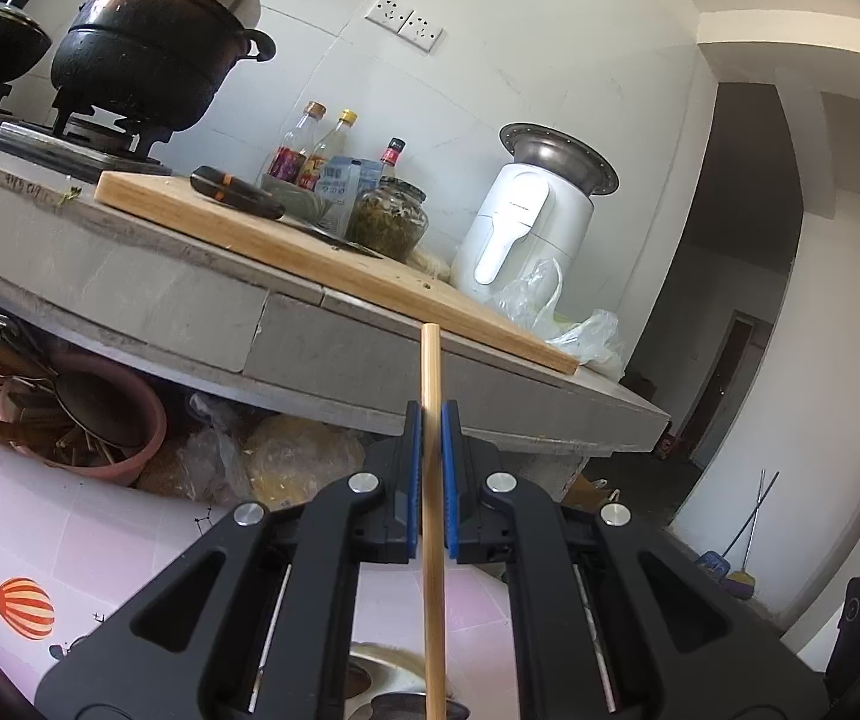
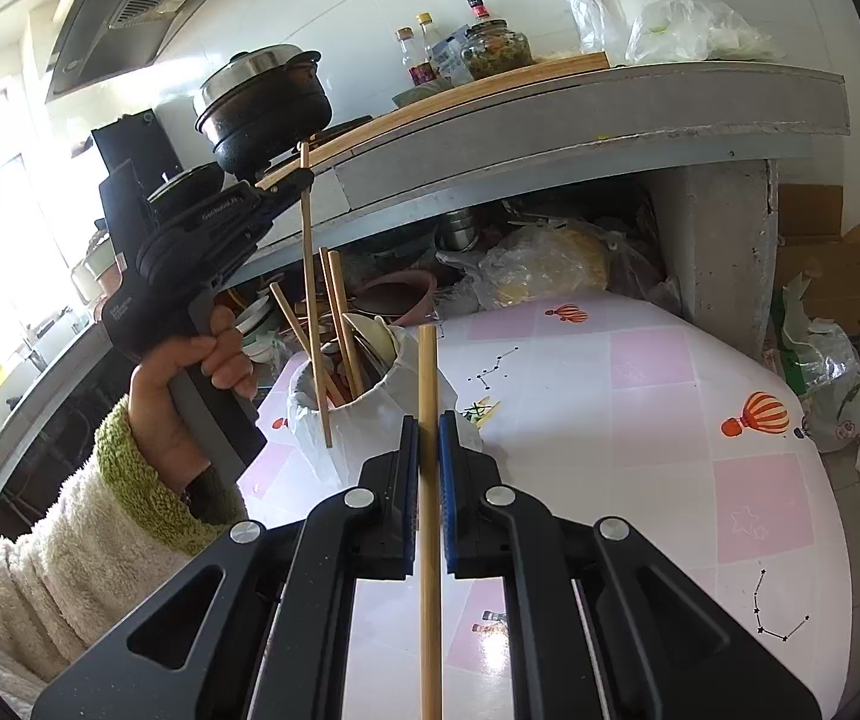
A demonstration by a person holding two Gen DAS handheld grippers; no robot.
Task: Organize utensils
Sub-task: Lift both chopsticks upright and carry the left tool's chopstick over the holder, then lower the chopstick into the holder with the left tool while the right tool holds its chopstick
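Kitchen counter is looming behind both tongs. Left gripper (image 2: 300, 180) is pinching one chopstick (image 2: 312, 300) above the white holder (image 2: 405, 402); right gripper (image 2: 428, 462) is clamping another chopstick (image 2: 428, 372) just beside it. Next, probably, lowering each tip into the holder.

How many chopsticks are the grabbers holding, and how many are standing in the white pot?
Held chopsticks: 2, one in the left gripper, one in the right gripper
Standing chopsticks in the white pot: 3
Total: 5
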